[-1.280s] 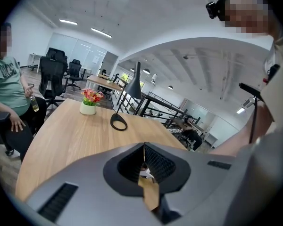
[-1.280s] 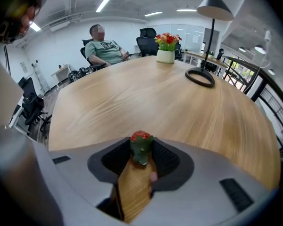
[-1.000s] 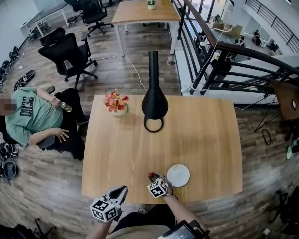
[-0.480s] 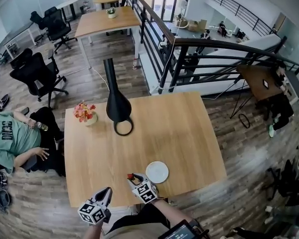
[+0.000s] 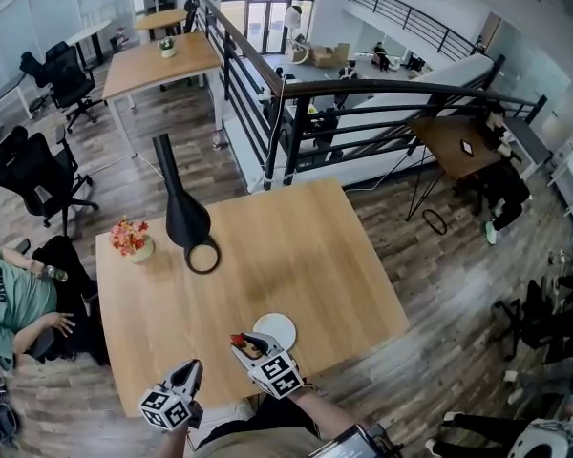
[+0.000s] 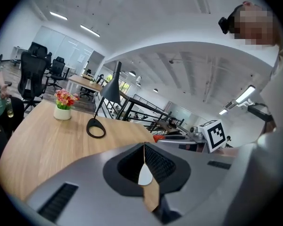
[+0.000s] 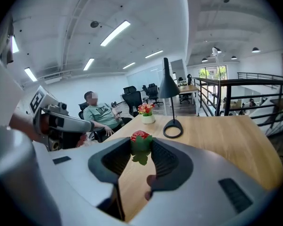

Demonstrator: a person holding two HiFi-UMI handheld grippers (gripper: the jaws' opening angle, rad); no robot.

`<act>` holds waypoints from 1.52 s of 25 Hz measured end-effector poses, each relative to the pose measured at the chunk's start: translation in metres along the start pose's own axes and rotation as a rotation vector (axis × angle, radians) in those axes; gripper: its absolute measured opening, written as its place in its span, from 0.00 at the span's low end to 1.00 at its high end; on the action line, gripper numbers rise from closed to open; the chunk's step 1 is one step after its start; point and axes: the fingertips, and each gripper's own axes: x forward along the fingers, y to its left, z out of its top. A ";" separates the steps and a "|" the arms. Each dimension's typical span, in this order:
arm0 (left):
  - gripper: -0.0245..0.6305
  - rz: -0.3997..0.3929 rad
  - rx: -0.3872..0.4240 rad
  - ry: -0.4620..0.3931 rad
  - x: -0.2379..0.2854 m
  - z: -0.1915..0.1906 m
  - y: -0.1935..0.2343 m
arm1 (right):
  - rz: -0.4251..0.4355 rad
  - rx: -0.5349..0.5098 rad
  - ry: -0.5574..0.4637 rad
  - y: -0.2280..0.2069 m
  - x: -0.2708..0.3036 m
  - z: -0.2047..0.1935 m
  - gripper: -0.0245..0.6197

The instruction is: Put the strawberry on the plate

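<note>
Right gripper (image 7: 140, 144) is clamped on the strawberry (image 7: 139, 137), pinched at the very tips of the jaws. The berry's long axis runs roughly along the jaws: red end points out and away from the gripper, green leafy end points back toward the gripper body, with the leaves hanging into the gap. From the head view the berry is held up over the near edge of the table (image 5: 306, 246), just beside the white plate (image 5: 279, 328), on the plate's left side and not over it. The gripper body overlaps the plate's near rim.

Left gripper (image 6: 144, 154) has its jaws together, tips touching, nothing between them. It sits off the table's near edge, left of the right one.

Farther back on the table are a black lamp (image 5: 184, 219) with a ring base and a small flower pot (image 5: 132, 240). A seated person (image 5: 10, 299) is at the table's left side.
</note>
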 end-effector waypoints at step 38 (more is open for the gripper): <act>0.04 -0.140 0.068 0.069 0.086 0.010 -0.024 | -0.312 0.028 -0.054 -0.114 -0.102 0.000 0.25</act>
